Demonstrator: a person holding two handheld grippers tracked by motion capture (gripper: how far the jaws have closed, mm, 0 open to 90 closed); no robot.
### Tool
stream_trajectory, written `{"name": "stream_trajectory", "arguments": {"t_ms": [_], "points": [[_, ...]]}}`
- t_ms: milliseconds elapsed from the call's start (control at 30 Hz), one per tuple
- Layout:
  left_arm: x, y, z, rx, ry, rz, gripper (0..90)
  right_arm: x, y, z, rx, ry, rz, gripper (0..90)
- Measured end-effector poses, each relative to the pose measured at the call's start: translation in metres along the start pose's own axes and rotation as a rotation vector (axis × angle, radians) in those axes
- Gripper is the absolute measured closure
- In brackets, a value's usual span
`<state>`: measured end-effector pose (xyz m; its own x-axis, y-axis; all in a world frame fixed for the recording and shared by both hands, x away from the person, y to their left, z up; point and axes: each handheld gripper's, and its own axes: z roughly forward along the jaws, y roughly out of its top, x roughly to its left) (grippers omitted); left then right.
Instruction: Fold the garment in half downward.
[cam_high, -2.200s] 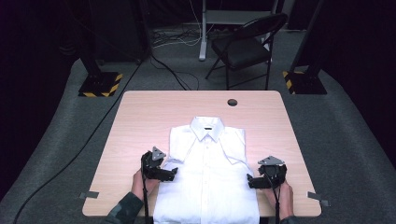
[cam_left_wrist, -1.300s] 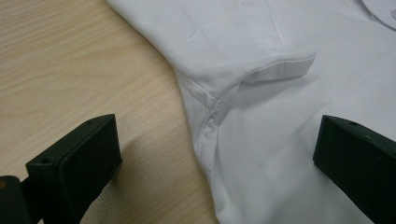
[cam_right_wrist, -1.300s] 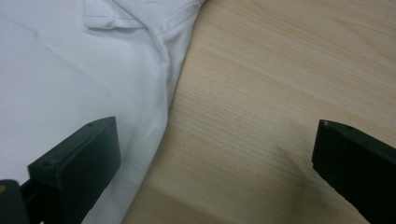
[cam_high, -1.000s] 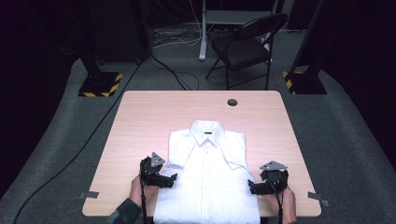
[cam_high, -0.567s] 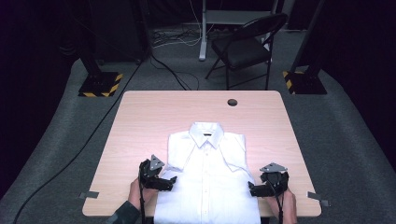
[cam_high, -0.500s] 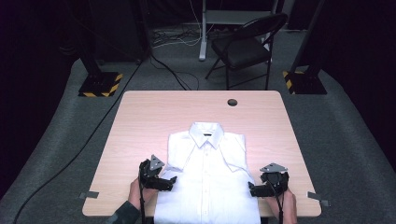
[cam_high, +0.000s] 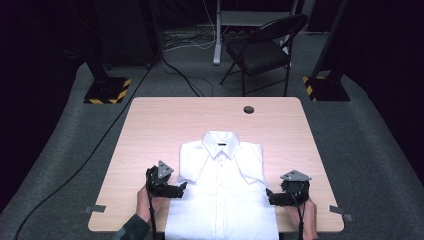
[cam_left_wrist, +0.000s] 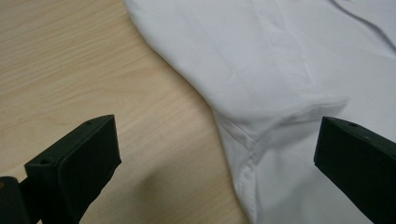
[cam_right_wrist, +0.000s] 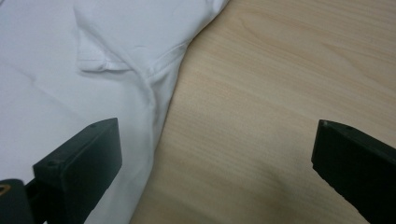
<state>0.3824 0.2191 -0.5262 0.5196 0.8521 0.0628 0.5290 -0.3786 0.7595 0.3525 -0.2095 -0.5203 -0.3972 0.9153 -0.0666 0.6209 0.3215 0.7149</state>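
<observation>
High view first: we see the white shirt (cam_high: 222, 192) lying face up on the bench (cam_high: 165, 125), collar toward the far edge and hem hanging over the near edge, so its long axis runs straight away from us. Our left gripper (cam_high: 176, 189) sits at the shirt's left side seam, just below the folded-in sleeve, and our right gripper (cam_high: 272, 196) sits at the matching spot on the right seam; each is about equally close to its own edge, and both point inward toward the cloth. Left gripper view next: the jaws stand wide with nothing between them but air, one jaw over bare wood and the other over the shirt (cam_left_wrist: 289, 70), so the side seam and the underarm crease run up through the gap, a little toward the cloth-side jaw. Right gripper view last: the jaws are again wide and empty, mirrored, with one jaw over the shirt (cam_right_wrist: 56, 79) and the other over bare bench (cam_right_wrist: 280, 93); the seam lies nearer the cloth-side jaw. We judge that the next move turns on this straddle: each gripper has the shirt's edge lying lengthwise between its jaws, so closing would pinch the side seam for a fold across the long axis.
</observation>
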Motion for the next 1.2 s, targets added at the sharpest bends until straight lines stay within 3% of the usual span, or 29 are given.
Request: {"name": "stream_trajectory", "arguments": {"t_ms": [167,267,367,633,800,1200], "points": [[0.002,0.010,0.011,-0.008,0.014,-0.020,0.0,-0.001,0.009,0.007,-0.014,-0.012,0.005,0.8],[0.002,0.011,0.019,0.018,0.033,-0.010,0.0,-0.002,0.015,0.013,-0.017,-0.022,0.015,0.9],[0.000,0.012,0.024,0.054,0.040,0.006,0.0,-0.001,0.016,0.023,0.022,-0.040,0.004,2.2],[-0.006,0.012,0.021,0.058,0.068,0.057,0.1,0.004,0.015,0.024,0.037,-0.059,-0.021,2.3],[-0.005,0.011,0.020,0.060,0.046,0.035,0.2,0.006,0.013,0.021,0.040,-0.063,-0.033,2.3],[-0.009,0.002,0.012,0.059,0.008,0.034,0.2,0.008,0.007,0.015,0.049,-0.036,-0.028,2.3]]}}
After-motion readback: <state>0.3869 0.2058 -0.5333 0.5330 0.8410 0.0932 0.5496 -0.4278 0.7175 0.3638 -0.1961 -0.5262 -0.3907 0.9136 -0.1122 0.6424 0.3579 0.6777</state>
